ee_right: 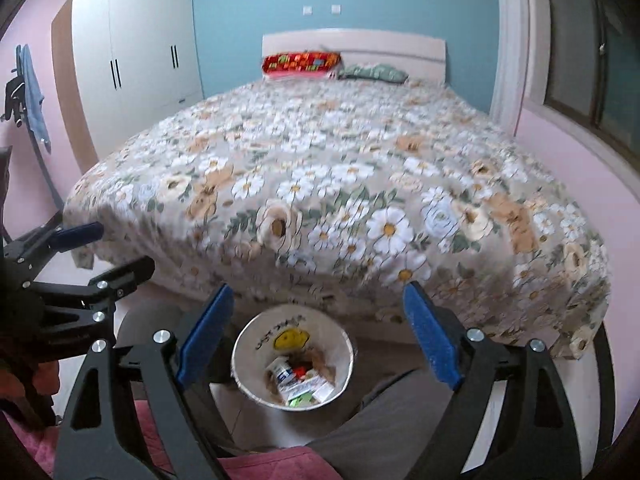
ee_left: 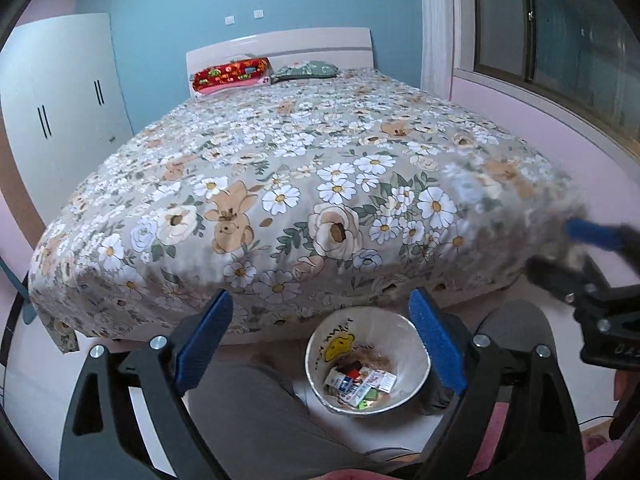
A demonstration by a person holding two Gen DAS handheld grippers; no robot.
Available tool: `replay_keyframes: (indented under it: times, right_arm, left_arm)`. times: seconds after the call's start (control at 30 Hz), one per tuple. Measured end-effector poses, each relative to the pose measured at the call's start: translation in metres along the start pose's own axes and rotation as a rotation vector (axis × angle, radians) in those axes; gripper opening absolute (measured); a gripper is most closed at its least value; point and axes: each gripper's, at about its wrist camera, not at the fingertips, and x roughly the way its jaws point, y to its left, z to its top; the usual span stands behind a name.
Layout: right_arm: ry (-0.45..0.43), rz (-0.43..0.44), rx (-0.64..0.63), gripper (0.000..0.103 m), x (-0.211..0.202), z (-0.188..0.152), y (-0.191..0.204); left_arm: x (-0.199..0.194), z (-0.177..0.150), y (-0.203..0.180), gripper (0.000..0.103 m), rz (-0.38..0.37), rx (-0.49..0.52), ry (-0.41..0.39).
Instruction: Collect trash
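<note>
Both hand-held grippers are empty right now, so figured I'd post where I'm at.

Left wrist view first: my left hand-held gripper point(ee_left: 322, 338) has its blue pads spread wide with nothing between them. Right below and between them sits the trash bin point(ee_left: 420, 354) on the floor, at the near edge of the bed point(ee_left: 280, 184). It's lined with a clear bag and already has trash point(ee_left: 358, 384) in the bottom, looks like small cartons and wrappers. My right hand-held gripper point(ee_left: 560, 252) pokes in from the right edge, blurry, also parted. I can't spot any loose litter on the floral bedspread from here, though the busy print could hide something small.

Right wrist view: same story. My right gripper's point(ee_right: 316, 330) pads stand wide apart, holding nothing, with the bin point(ee_right: 256, 344) just under them. Left gripper point(ee_right: 116, 248) shows at the left side, open. Bedspread looks bare out to the red pillow point(ee_right: 302, 63) and green pillow point(ee_right: 372, 72) at the far end. White wardrobe point(ee_right: 136, 56) on the far left.

My read: a drop into the bin looks done and I'm between pickups, or possibly finished. Next move calls for scanning the bed and floor for leftovers before reaching anywhere.
</note>
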Motion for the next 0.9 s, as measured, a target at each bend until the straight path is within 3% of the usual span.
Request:
replay_keyframes:
  times: [0.27, 0.43, 0.9]
  right_arm:
    - [-0.048, -0.078, 0.016, 0.086, -0.009, -0.004, 0.001]
    - [-0.009, -0.077, 0.011, 0.086, -0.001, -0.012, 0.003]
    - [-0.007, -0.060, 0.011, 0.086, -0.001, -0.013, 0.005]
  left_arm:
    - [-0.011, -0.001, -0.004, 0.093, 0.094, 0.021, -0.023]
    - [-0.012, -0.001, -0.008, 0.093, 0.101, 0.037, -0.021]
    - [-0.016, 0.000, -0.017, 0.093, 0.068, 0.063, -0.032]
